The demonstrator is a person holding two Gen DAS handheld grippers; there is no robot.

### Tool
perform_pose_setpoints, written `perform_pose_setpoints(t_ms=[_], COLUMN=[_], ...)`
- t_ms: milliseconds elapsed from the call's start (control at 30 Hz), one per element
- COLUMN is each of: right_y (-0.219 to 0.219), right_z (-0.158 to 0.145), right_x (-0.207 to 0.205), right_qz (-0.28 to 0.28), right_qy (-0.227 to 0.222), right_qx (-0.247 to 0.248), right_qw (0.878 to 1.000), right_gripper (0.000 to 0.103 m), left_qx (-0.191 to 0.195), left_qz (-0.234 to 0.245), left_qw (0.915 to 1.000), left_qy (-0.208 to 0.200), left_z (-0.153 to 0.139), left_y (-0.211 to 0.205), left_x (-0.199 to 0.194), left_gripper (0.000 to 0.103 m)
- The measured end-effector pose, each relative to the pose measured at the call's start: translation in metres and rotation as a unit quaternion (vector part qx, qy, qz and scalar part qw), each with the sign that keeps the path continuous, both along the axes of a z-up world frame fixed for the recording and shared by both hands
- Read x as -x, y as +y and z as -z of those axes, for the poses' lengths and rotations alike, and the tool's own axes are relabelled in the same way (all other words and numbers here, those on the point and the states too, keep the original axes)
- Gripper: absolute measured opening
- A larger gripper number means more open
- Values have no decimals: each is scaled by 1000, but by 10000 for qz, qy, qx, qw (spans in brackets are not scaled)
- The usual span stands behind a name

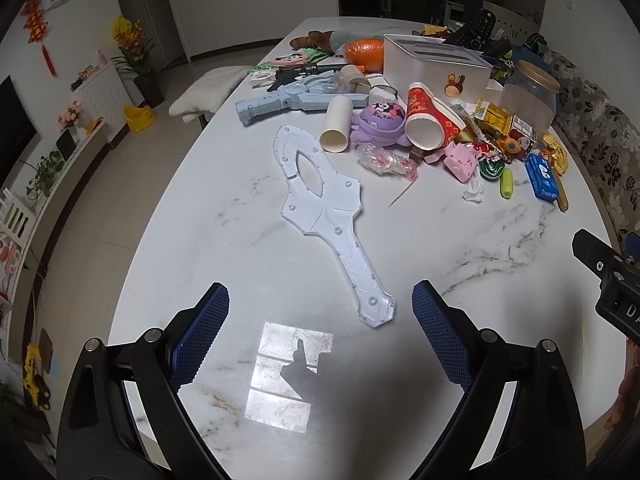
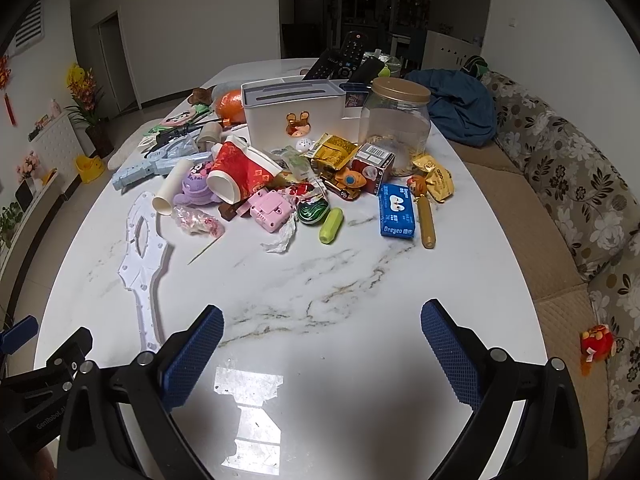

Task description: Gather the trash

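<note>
Both grippers hover over the near, bare part of the white marble counter (image 2: pixel 320 280). My left gripper (image 1: pixel 320 308) has its fingers spread wide, holding nothing; my right gripper (image 2: pixel 322 328) likewise stands open and empty. The trash lies in a heap at the counter's middle and far half: a crumpled tissue (image 2: pixel 282 240), a red paper cup (image 2: pixel 244 176) on its side, a cardboard tube (image 2: pixel 170 192), a clear wrapper (image 2: pixel 198 220) and yellow snack packets (image 2: pixel 334 150). A flat white plastic toy shell (image 1: pixel 320 204) lies apart from the heap, reaching toward the left fingers. Between both grippers and the heap the surface is open. The right counter edge runs beside a floral sofa (image 2: pixel 568 184); the left edge drops to tiled floor (image 1: pixel 112 184).
</note>
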State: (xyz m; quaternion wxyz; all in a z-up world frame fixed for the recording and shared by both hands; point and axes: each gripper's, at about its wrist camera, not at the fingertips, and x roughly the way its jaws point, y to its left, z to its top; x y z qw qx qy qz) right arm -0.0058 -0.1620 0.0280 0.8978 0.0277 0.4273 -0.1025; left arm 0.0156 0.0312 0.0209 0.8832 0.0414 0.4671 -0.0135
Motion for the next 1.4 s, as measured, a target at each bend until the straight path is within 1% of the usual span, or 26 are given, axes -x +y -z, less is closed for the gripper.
perform_pose_setpoints(t_ms=[200,267,333,433,567,700,833,967,1100,1200,1400], right_y=[2,2,2,2,3,5,6,7,7,6,6], right_z=[0,0,0,0,1,1,1,3,3,2,1], right_x=[0,-1,-1,0,0,1,1,3,3,4,5], right_qz=[-12,-13,-22,-12,-20,-17,-13,21,40,54,94], right_qy=[1,9,5,6,16,19,23,42,36,16,-32], right_qx=[-8,3,6,2,7,-18,-19,-39,-38,-37,-83], right_qw=[10000,10000,10000,10000,10000,10000,10000,10000,10000,10000,9999], right_gripper=[97,98,98,98,98,98,98,98,98,98,97], left_qx=[16,85,235,266,198,217,157,223,86,156,135], left_qz=[15,21,79,114,148,124,115,110,102,68,0], left_qw=[10000,10000,9997,9995,9994,9995,9997,9997,9999,9998,9999], left_qy=[2,-8,-2,-88,-246,-168,-132,-65,-39,79,68], left_z=[0,-1,-2,-5,-10,-8,-4,-2,-1,1,2], left_y=[0,1,2,1,-1,-1,-2,0,-2,-1,3], left_x=[0,1,2,5,8,6,7,7,8,6,6], left_gripper=[91,91,91,91,91,91,91,91,91,91,91])
